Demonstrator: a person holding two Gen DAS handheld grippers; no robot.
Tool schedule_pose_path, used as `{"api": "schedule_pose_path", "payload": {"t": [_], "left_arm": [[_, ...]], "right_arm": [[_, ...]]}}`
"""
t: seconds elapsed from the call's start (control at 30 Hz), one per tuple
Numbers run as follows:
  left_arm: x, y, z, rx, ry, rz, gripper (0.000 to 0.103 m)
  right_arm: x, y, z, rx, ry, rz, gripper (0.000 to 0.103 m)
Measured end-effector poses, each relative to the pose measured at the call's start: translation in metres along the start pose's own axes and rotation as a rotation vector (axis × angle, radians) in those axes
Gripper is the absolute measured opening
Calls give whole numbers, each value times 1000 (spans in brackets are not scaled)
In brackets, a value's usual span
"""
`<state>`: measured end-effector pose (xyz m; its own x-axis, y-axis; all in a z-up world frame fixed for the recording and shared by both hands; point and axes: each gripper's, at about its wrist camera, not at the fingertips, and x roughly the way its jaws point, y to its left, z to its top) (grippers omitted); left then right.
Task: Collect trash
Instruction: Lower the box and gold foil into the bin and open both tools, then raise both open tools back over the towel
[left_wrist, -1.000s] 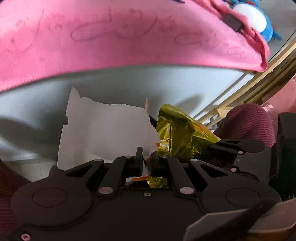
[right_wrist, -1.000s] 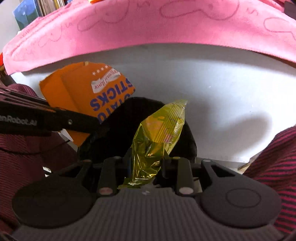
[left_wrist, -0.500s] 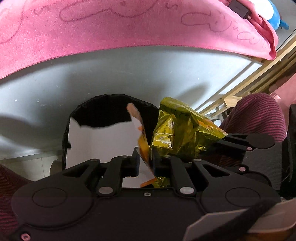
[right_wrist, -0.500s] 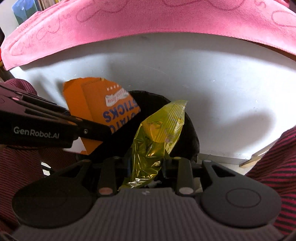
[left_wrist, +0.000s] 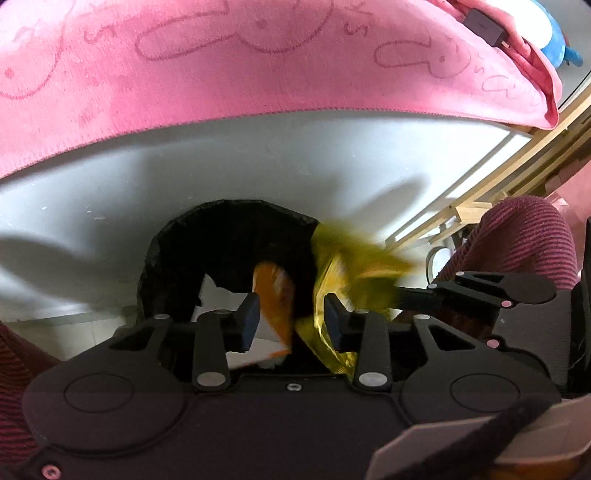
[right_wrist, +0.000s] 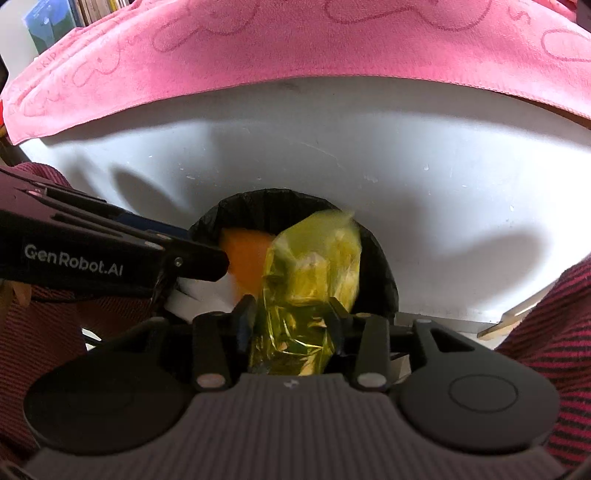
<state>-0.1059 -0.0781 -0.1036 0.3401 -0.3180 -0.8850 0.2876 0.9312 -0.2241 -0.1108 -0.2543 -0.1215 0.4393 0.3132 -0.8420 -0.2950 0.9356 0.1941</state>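
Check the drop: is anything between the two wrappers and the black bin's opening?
Nothing visible. The black-lined bin gapes directly below both; the left gripper and right gripper have just been opening, and the orange packet and yellow wrapper are blurred, apparently dropping in.

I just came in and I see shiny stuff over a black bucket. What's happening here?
A person is tidying up trash with a gripper in each hand. Both grippers hang over a bin lined with a black bag. The left gripper has just been opening, and an orange snack packet is slipping from between its jaws into the bin. The right gripper has just been opening too, with a crinkly yellow wrapper loose between its fingers, about to drop in.
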Motion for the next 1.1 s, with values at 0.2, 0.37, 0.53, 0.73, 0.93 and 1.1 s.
{"api": "schedule_pose_path", "payload": {"t": [0.2, 0.37, 0.53, 0.73, 0.93, 1.1], "left_arm": [[-4, 4, 2, -11, -15, 10, 45], [-11, 8, 4, -14, -35, 23, 48], [-29, 7, 10, -6, -86, 42, 50], [-80, 7, 30, 34, -258, 45, 70], [-113, 19, 60, 15, -455, 107, 83], [-118, 33, 86, -45, -561, 201, 84]], "right_arm": [[-2, -1, -1, 4, -6, -1, 63], [-5, -2, 0, 6, -16, -3, 63], [-23, 1, 7, -15, -85, -5, 63], [-67, -5, 25, -23, -278, 48, 65], [-101, -20, 55, -12, -490, 14, 70], [-102, -35, 88, -12, -593, -52, 77]]}}
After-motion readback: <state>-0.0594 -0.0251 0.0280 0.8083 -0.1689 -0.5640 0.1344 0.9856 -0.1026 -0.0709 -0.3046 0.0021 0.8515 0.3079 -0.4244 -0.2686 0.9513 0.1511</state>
